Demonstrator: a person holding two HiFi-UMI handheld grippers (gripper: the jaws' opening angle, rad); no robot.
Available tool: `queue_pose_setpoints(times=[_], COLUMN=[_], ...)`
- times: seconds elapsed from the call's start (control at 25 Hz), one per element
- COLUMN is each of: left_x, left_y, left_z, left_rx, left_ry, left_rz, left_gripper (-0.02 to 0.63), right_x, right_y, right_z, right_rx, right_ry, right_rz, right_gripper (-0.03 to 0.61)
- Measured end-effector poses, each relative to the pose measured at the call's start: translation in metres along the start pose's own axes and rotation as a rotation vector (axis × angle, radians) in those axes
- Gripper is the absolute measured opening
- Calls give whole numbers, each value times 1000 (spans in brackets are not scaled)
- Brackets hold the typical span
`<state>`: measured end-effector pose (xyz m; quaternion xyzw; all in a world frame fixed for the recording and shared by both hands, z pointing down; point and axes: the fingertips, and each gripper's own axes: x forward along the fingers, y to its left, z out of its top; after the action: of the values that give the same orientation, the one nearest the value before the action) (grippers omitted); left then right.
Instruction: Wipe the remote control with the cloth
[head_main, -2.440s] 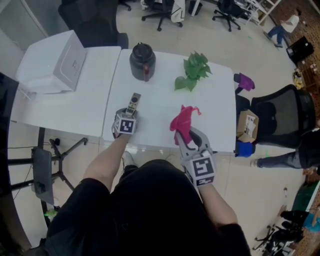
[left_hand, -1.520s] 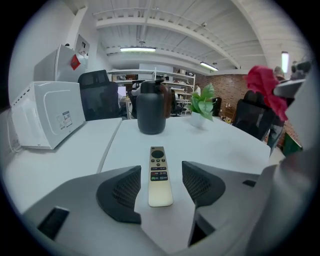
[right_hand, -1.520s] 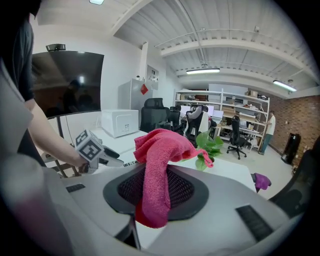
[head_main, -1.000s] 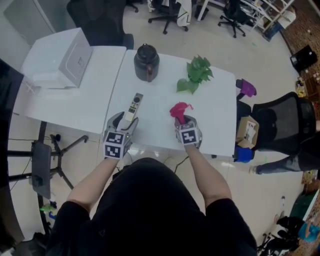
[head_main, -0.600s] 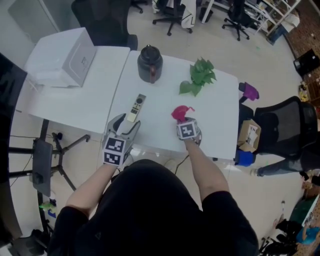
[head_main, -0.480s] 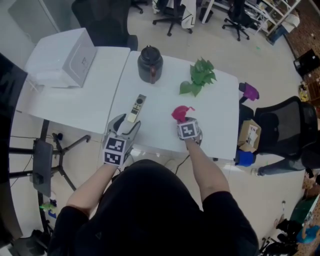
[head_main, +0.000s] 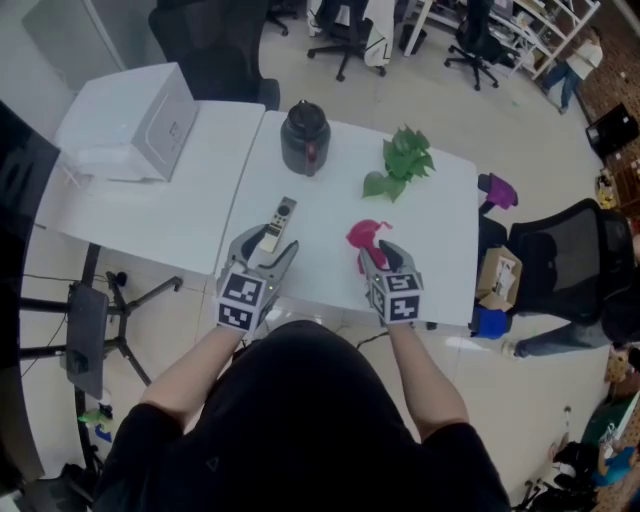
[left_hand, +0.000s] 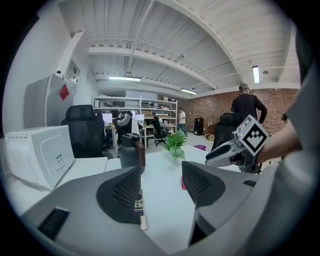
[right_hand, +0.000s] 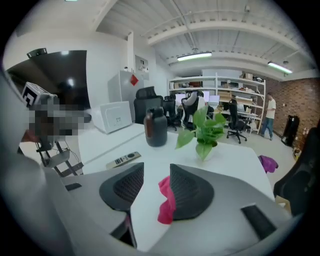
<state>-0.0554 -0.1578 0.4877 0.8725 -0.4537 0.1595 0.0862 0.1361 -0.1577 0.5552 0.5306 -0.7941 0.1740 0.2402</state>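
1. A white surface stood on a pale, glossy floor, with a second white surface butted against its left side.
2. Beyond the surface stood black wheeled office chairs; a black mesh chair sat just off its right end.
3. Far behind the surface, shelving lined a white wall, and a brick wall ran off to the right.
4. Strip lights shone from the white beamed ceiling above the surface.

Soft pink cloth, smooth white table
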Motion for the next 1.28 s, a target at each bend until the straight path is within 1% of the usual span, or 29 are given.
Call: queue_pose_setpoints(times=[0.12, 0.28, 0.4, 0.64, 0.76, 0.8, 0.84, 0.88, 1.08, 1.28], left_x=[1, 0, 1, -3, -6, -7, -9, -10, -14, -16], left_y=[-7, -19, -30, -41, -44, -44, -44, -44, -46, -49], left_z=[11, 26, 34, 43, 45, 46, 47, 48, 49, 46], left_rx=[26, 56, 75, 129, 142, 146, 150, 154, 160, 155], left_ry=[-14, -35, -45, -59, -69, -74, -78, -81, -90, -82], left_rz=[-34, -88, -126, -143, -149, -148, -148, -148, -151, -155], left_gripper=[262, 258, 216, 97, 54, 20, 8, 0, 0, 0], right_x=[-33, -61, -74, -87, -89, -89, -89, -89, -90, -89], right_y=[22, 48, 60, 78, 81, 83, 85, 86, 89, 93], right_z=[32, 58, 69, 81, 82, 82, 83, 83, 82, 79], right_rx=[-2, -9, -5, -18, -31, -36, -39, -41, -43, -56], right_ry=[-99, -180, -215, -248, -255, -257, -260, -262, -257, -250], right_rz=[23, 64, 88, 108, 120, 126, 130, 133, 132, 141], right_gripper=[129, 77, 46, 12, 11, 11, 11, 11, 11, 9])
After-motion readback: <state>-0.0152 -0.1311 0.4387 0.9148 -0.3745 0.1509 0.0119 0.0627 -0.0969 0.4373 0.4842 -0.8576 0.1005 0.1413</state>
